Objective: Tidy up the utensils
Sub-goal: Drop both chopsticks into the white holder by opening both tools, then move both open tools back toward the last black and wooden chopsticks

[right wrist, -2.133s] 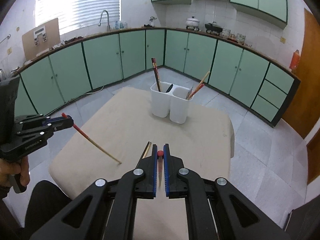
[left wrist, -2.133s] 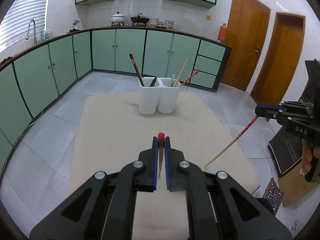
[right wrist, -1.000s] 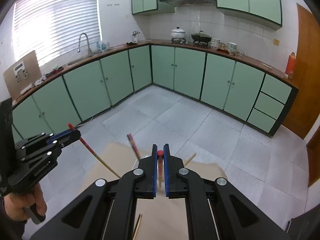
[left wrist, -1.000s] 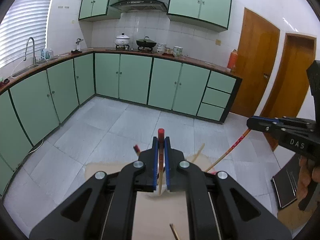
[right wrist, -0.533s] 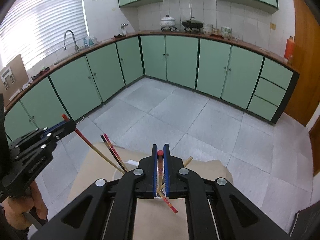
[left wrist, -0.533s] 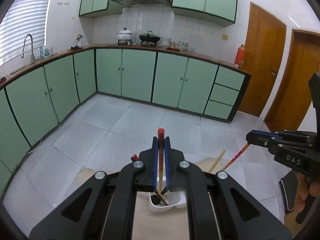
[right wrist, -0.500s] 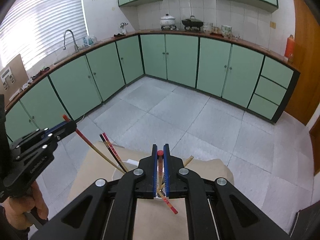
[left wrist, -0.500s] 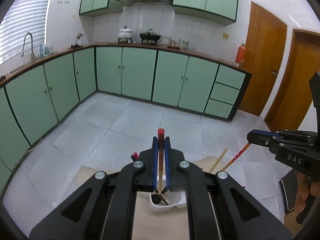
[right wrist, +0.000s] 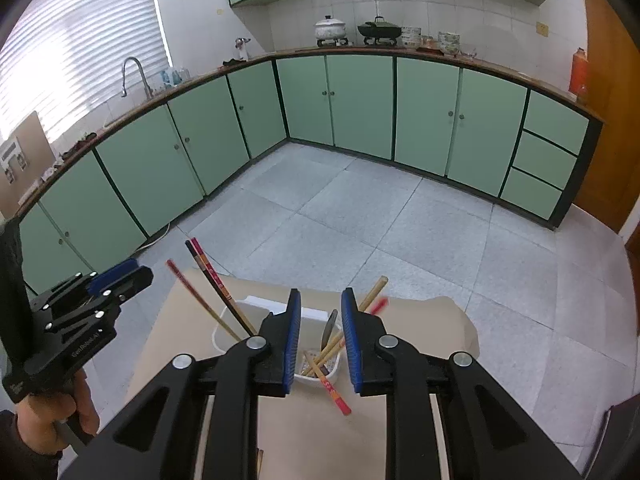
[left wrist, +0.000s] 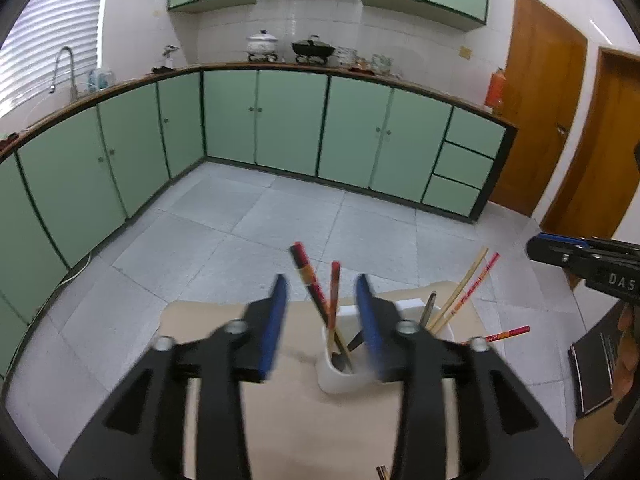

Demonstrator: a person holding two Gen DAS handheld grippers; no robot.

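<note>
A white two-compartment utensil holder [left wrist: 340, 376] stands on the beige table [left wrist: 320, 432]. My left gripper [left wrist: 322, 320] is open and empty right above its left compartment, where red-topped chopsticks [left wrist: 334, 292] and a dark utensil stand. My right gripper [right wrist: 320, 336] is open and empty above the holder's [right wrist: 316, 380] right compartment, which has several chopsticks [right wrist: 334, 348] and a spoon; one red-tipped chopstick [right wrist: 332, 390] leans out over the near rim. The left gripper also shows in the right wrist view [right wrist: 120, 276], and the right gripper shows in the left wrist view [left wrist: 538, 244].
The beige table [right wrist: 312, 432] ends just past the holder, with grey tile floor beyond. Green cabinets line the far walls. Chopstick ends lie on the table near the bottom edge [left wrist: 382, 472]. Wooden doors [left wrist: 536, 120] stand at the right.
Both grippers have opened and let go of their red-tipped chopsticks, which now stand in the holder. The views have tilted down toward the holder.
</note>
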